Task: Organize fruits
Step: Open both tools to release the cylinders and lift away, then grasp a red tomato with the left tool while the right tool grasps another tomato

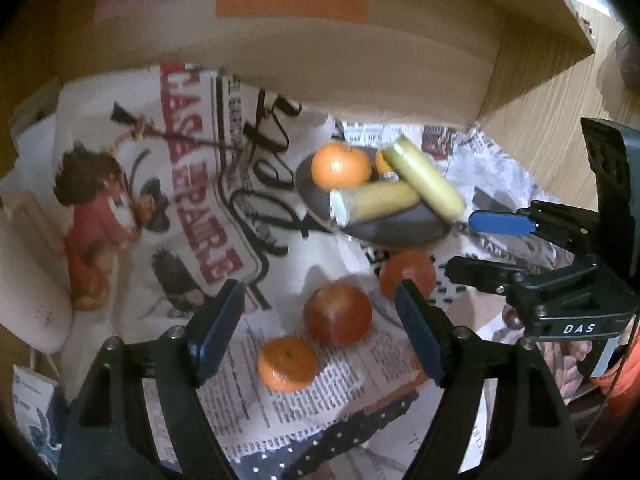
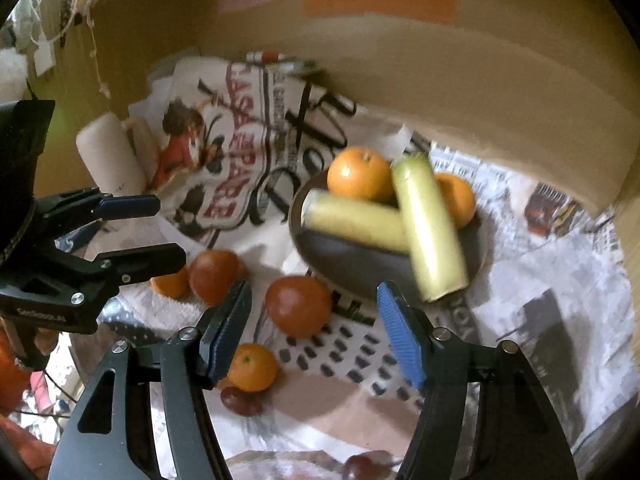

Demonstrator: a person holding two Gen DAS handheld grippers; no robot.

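Small orange (image 2: 252,367) beside gaping right claw (image 2: 316,334)

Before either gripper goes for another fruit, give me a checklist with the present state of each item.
1. Left gripper open: ok, fingers spread and empty.
2. Right gripper open: ok, nothing between its fingers.
3. Loose fruit within sight: ok, the red fruit lies on the newspaper ahead of the left gripper, a small orange beside it.
4. Room in the dark bowl: not ok, two oranges and two yellow pieces fill most of it.
5. Top yellow piece stable: cannot tell, it leans over the rim.
6. Grippers clear of each other: ok, apart.
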